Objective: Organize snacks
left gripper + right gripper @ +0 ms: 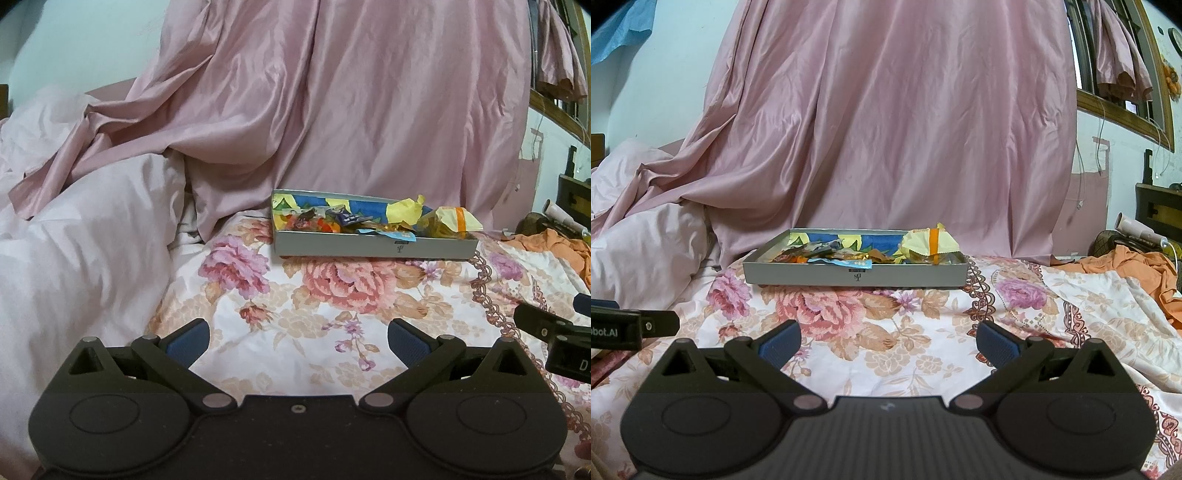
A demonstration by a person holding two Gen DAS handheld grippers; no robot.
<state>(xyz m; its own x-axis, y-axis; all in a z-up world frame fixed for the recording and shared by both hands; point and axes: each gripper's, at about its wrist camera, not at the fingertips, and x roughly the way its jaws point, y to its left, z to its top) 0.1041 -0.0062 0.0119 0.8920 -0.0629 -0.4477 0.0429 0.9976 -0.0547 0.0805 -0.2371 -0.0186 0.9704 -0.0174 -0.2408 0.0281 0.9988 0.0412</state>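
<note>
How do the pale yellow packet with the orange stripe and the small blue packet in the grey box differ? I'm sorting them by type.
The pale yellow packet is bulky and stands above the rim of the grey box, at its right end; the small blue packet is thin and lies flat near the front wall. The yellow one bears an orange stripe; the blue one shows none. Both sit inside the box, untouched.

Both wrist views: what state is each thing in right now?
left gripper: open, empty, above the bedspread
right gripper: open, empty
grey tray: lidless, flat on the floral bedspread, holding wrapped snacks
yellow packet: sealed, at the tray's right end
pink curtain: hanging behind the tray
</note>
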